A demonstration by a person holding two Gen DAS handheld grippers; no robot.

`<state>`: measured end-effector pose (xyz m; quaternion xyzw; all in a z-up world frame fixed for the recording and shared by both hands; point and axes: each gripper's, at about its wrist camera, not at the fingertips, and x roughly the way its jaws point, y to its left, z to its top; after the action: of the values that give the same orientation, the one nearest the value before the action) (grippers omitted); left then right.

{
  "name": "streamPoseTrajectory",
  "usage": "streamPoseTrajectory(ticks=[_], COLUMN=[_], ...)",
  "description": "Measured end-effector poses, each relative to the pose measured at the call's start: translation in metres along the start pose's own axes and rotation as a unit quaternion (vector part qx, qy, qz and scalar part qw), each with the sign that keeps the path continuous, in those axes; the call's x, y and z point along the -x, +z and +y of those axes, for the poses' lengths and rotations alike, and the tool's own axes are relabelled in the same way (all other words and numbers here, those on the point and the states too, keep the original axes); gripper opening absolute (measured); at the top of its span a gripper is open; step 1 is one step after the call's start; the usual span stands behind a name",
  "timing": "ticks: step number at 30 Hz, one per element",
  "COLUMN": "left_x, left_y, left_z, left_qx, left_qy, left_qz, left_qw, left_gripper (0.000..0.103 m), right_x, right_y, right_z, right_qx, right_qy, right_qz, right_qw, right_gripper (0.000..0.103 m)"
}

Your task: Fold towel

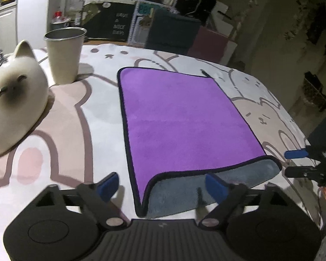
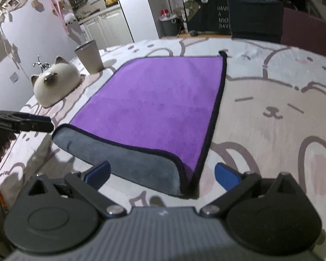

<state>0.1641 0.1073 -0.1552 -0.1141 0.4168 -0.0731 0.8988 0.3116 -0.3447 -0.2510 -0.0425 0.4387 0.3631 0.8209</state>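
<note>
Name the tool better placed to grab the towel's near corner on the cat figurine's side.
Left. The open left tool frames that corner of the towel; the right tool sits at the other corner.

Surface (image 1: pixel 80 134) draped in a pale cloth (image 2: pixel 271 100) printed with cartoon animals. Spread flat on it: a purple towel (image 1: pixel 180 117), near edge turned up grey. Off beside: a cat-shaped ceramic piece (image 1: pixel 13 100) and a metal cup (image 1: pixel 64 56).
</note>
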Motion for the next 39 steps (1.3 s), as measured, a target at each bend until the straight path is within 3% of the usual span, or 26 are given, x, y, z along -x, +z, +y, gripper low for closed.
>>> streamPoseTrajectory(ticks=[1, 5, 12, 27, 31, 36, 39], left_x=[0.0, -0.005, -0.016, -0.026, -0.03, -0.029, -0.028], left_y=[0.001, 0.005, 0.002, 0.004, 0.002, -0.001, -0.002], left_z=[-0.001, -0.004, 0.005, 0.019, 0.013, 0.007, 0.008], left_qx=[-0.009, -0.038, -0.05, -0.037, -0.058, -0.082, -0.083], left_qy=[-0.005, -0.03, -0.022, -0.019, -0.024, -0.021, -0.016], left_qz=[0.001, 0.015, 0.05, 0.058, 0.074, 0.083, 0.084], left_qw=[0.9999, 0.9987, 0.9973, 0.9974, 0.9953, 0.9929, 0.9929], left_gripper=[0.072, 0.053, 0.036, 0.034, 0.034, 0.033, 0.027], right_x=[-0.003, -0.007, -0.015, -0.021, -0.021, -0.021, -0.021], right_y=[0.002, 0.006, 0.008, 0.007, 0.007, 0.006, 0.006], right_z=[-0.001, -0.005, -0.012, -0.009, -0.011, -0.008, -0.008], right_qx=[-0.005, -0.029, -0.033, -0.025, -0.042, -0.032, -0.035], right_qy=[0.001, 0.011, 0.032, 0.04, 0.042, 0.029, 0.027], right_qz=[0.004, 0.008, 0.034, 0.065, 0.07, 0.073, 0.073], right_qw=[1.0, 0.999, 0.998, 0.997, 0.996, 0.996, 0.996], right_gripper=[0.101, 0.074, 0.046, 0.035, 0.034, 0.021, 0.021])
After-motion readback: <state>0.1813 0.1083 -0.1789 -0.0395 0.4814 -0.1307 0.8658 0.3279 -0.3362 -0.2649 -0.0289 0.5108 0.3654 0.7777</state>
